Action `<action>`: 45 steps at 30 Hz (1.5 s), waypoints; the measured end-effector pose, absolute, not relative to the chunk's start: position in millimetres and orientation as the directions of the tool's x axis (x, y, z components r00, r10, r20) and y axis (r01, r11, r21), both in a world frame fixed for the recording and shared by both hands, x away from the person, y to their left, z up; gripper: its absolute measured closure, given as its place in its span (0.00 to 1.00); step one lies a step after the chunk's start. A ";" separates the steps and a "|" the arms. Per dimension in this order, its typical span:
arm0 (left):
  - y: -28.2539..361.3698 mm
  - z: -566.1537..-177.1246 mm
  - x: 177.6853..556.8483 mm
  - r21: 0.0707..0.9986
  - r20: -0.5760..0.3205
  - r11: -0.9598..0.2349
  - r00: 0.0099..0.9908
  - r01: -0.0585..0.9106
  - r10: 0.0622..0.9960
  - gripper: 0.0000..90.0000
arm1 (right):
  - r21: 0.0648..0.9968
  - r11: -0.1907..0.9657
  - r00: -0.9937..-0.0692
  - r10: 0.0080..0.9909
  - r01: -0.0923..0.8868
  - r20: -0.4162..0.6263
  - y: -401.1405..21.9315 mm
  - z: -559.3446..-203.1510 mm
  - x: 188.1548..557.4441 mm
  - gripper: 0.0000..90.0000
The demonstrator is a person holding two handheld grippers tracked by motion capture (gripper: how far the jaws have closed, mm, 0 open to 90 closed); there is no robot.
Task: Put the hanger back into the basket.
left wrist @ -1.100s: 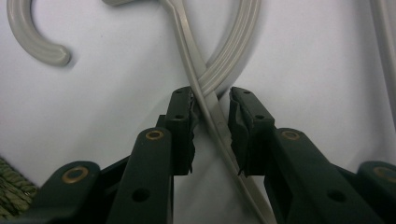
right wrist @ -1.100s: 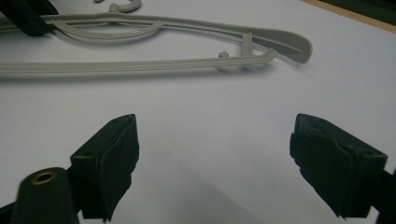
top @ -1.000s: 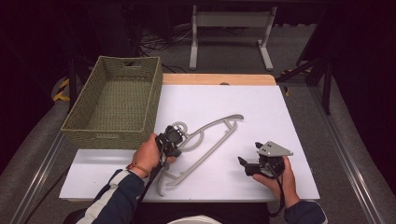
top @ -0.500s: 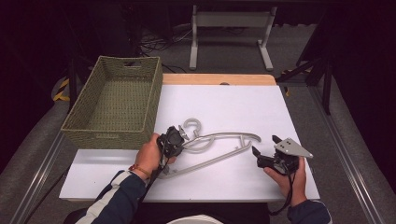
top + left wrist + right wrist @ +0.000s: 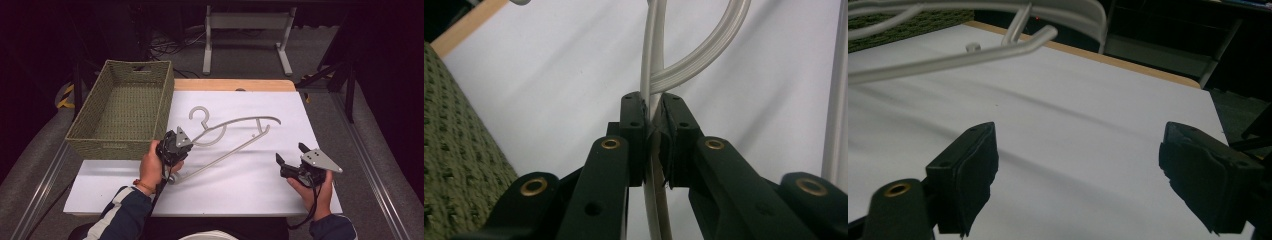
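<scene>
A: While the left gripper (image 5: pixel 172 148) has its fingers pinching the hanger (image 5: pixel 235 137) at mid-frame over the counter (image 5: pixel 250 185), how will it handle?

B: Light, stiff, slick plastic, probably; hold near the shoulder. The right gripper (image 5: pixel 289 156), lower right, has its fingers spread.

So the table (image 5: pixel 235 85) is sitting mid-frame, wearing a white sheet (image 5: pixel 240 185) over most of its top, with just a strip of bare wood peeking out along the far edge. A green woven basket (image 5: pixel 120 107) is resting on the left side, hanging a bit over the sheet's left edge. A grey plastic hanger (image 5: pixel 230 137) is lying around the center, hook pointing toward the upper left.
</scene>
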State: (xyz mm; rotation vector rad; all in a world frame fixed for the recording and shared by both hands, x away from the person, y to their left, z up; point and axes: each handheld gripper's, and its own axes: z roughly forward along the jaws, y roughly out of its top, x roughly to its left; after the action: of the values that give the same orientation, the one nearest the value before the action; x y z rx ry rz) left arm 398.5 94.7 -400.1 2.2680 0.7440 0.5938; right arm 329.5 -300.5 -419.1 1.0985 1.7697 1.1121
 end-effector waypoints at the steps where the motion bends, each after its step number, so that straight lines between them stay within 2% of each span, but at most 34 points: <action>1: 95.8 -397.8 397.9 0.717 0.203 -0.609 0.735 0.338 0.647 0.91 | 0.931 0.250 -0.342 0.927 0.265 -0.152 -300.5 -419.4 329.7 0.18; 12: 102.3 -369.7 386.3 0.780 0.174 -0.547 0.734 0.304 0.657 0.91 | 0.927 0.269 -0.373 0.914 0.260 -0.160 -295.4 -421.3 329.3 0.18; 24: 113.6 -305.0 377.4 0.832 0.195 -0.503 0.726 0.233 0.660 0.91 | 0.921 0.287 -0.398 0.902 0.266 -0.166 -290.2 -423.3 329.4 0.18; 27: 119.3 -293.6 381.2 0.836 0.171 -0.487 0.724 0.251 0.668 0.91 | 0.920 0.286 -0.399 0.902 0.266 -0.165 -289.7 -423.8 329.5 0.18; 32: 134.0 -280.2 388.8 0.840 0.185 -0.478 0.695 0.255 0.695 0.91 | 0.915 0.302 -0.424 0.889 0.266 -0.171 -287.5 -425.6 330.1 0.18; 45: 171.9 -270.5 414.0 0.841 0.178 -0.443 0.614 0.311 0.769 0.91 | 0.903 0.340 -0.458 0.868 0.263 -0.193 -279.5 -428.9 329.8 0.18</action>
State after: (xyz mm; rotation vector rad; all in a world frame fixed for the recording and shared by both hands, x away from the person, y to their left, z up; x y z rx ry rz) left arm 414.0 171.9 -270.5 2.0217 0.8506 0.7112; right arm 329.8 -279.5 -428.9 0.9902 1.9112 1.1080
